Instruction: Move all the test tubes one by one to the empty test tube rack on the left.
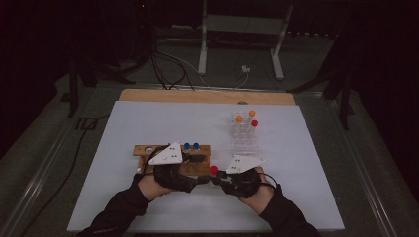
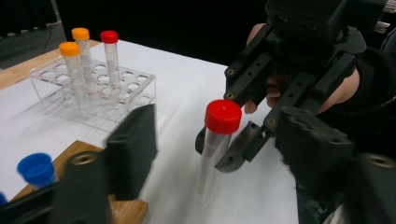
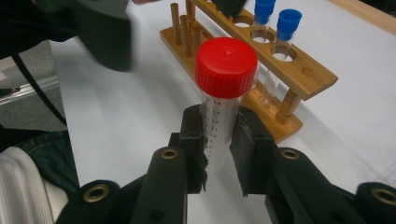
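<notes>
1. progress, as i judge it: the work looks like moving capped tubes between two racks, and it is in the middle. one red-capped tube (image 3: pixel 223 100) is in transit, held above the white table sheet (image 1: pixel 148 123), between the wooden rack (image 1: pixel 148 150) on the left and the clear rack (image 1: pixel 245 136) on the far right. it is not yet placed anywhere

2. left gripper (image 1: pixel 195 163): in the left gripper view its two black jaws stand half open and look blurred, with the red-capped tube in the space between them but no pad on it. i judge it is about to take the tube over; the handover is not yet done

3. wooden rack, left of centre: it holds two tubes with blue caps (image 1: pixel 191 146) standing in holes side by side. at least one round hole at its left end is free, and in the right gripper view one more free hole shows near the blue ones

4. right gripper (image 3: pixel 219 144): its jaws are closed narrow on the clear body of the red-capped tube, below the cap, and the tube stands about upright

5. clear rack, far right: it holds two orange-capped tubes (image 2: pixel 74 46) and one more red-capped tube (image 2: pixel 109 39), all upright. many holes there are free

6. what is inside the tubes i cannot tell; they look clear
</notes>
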A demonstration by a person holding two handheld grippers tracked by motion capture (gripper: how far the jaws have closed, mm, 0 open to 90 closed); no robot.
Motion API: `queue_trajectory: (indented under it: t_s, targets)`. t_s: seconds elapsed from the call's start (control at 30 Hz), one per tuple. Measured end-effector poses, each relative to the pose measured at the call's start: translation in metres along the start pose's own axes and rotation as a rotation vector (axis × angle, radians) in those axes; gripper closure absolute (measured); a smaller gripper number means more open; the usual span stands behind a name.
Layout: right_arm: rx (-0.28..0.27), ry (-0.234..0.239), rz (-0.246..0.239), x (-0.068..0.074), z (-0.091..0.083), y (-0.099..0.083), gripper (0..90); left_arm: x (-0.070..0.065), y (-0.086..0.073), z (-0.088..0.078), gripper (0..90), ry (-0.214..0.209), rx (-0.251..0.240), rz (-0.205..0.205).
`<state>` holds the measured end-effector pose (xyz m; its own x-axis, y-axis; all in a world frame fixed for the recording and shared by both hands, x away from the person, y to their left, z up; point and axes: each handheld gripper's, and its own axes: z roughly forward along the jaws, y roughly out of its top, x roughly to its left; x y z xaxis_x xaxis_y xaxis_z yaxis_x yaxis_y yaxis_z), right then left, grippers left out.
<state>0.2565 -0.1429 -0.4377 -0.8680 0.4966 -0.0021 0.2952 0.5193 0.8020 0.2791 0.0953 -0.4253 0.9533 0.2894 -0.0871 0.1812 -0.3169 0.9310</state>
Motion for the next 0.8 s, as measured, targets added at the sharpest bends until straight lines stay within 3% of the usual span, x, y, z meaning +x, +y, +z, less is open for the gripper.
queue_trajectory:
  t_s: [0.4,0.57,0.8]
  targets:
    - [-0.002,0.008,0.001,0.0,0.0,0.0,74.8,-0.001,0.003,0.017,64.1,-0.017,0.024,0.037]
    - [-0.002,0.002,0.007,-0.001,0.0,0.0,74.8,-0.002,0.003,0.021,69.9,-0.016,0.035,0.05]
    - [-0.011,0.004,0.014,-0.003,-0.001,-0.001,74.5,-0.003,0.004,0.021,71.4,-0.006,0.032,0.065]
